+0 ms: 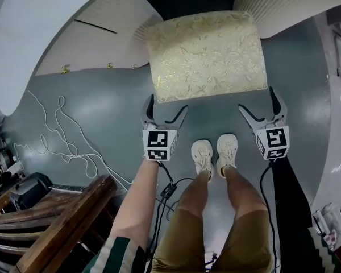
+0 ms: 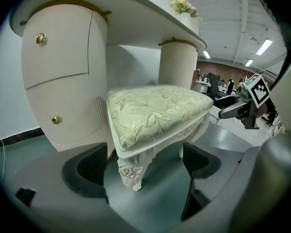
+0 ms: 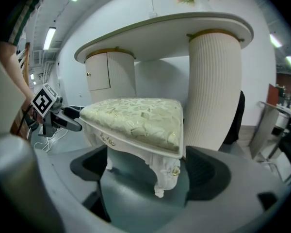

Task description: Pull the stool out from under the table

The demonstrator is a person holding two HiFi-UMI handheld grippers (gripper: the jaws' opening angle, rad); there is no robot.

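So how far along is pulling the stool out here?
Done: the stool shows its whole cushion, yet stands between the pedestals of the table. In hand: left gripper and right gripper open at its near corners, gripping nothing. Left: grip and pull, if more is needed.

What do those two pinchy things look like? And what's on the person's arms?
The left gripper and right gripper each have two dark, curved, pointed jaws and a white cube with black square markers. Black cables trail from them. The left sleeve is green-and-white striped; the right sleeve is black.
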